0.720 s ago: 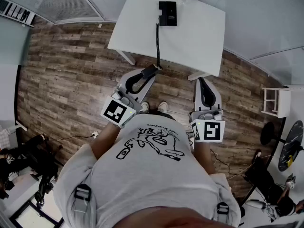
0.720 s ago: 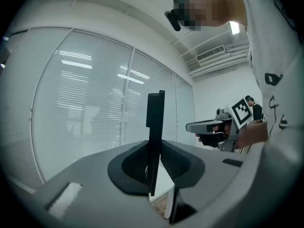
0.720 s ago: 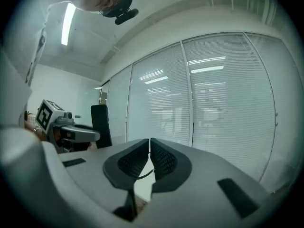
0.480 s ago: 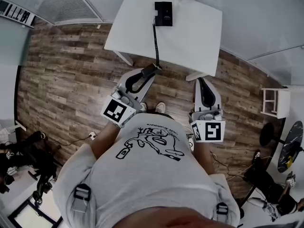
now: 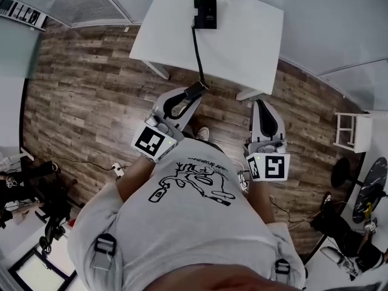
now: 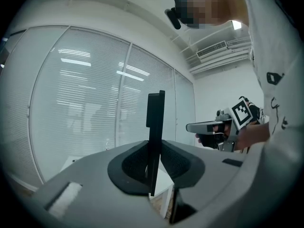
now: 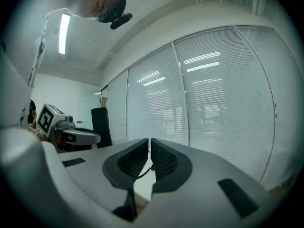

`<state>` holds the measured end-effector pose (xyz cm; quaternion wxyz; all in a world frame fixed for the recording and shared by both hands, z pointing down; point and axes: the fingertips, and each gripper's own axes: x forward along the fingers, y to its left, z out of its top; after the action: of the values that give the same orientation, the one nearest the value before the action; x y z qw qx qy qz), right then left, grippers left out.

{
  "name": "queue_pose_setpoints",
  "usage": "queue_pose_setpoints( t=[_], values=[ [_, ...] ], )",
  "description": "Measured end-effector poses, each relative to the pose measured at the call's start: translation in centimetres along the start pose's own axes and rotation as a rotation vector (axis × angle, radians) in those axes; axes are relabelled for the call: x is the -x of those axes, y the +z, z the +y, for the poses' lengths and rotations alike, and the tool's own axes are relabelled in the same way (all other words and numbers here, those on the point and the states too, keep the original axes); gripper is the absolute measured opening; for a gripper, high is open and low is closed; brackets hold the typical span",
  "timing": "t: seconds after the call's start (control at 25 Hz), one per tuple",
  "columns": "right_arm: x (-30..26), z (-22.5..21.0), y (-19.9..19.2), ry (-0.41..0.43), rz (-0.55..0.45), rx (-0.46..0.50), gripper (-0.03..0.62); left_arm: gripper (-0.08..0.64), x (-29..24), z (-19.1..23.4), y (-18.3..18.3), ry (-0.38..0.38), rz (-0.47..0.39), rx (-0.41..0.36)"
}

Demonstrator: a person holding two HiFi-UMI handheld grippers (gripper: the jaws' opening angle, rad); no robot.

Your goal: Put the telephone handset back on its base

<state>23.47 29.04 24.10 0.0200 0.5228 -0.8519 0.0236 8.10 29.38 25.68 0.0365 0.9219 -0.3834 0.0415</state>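
Our left tool (image 6: 154, 161) is clamped on the handset (image 6: 155, 120) — the black slab stands upright between the jaws, thin edge toward the camera. Seen from the head view, it hangs over the wood floor (image 5: 91, 90), just short of the tabletop (image 5: 248, 35). Its cord (image 5: 197, 50) runs to the base (image 5: 205, 12) near the far edge. Our right tool (image 7: 149, 158) has its jaws together on nothing — it sits beside the left, also short of the tabletop.

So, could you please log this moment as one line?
left gripper: shut on handset | right gripper: shut, empty | base: on table, no handset
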Motion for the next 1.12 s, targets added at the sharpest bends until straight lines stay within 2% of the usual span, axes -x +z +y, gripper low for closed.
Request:
queue_pose_setpoints(
  t=[0.24,0.44,1.12],
  values=[
    [-1.3,-0.3,-0.2,0.014,0.005,-0.001,0.012,0.071,-0.7,1.1,0.2,0.015,-0.003,0.008],
    [-4.1,0.1,-0.2,0.026,0.006,0.004,0.014,0.07,-1.0,3.7,-0.1,0.027,-0.013,0.017],
    [-20.2,0.9,1.6,0.028,0.022,0.025,0.012,0.07,-5.4,19.1,1.8,0.003,-0.021,0.045]
  ],
)
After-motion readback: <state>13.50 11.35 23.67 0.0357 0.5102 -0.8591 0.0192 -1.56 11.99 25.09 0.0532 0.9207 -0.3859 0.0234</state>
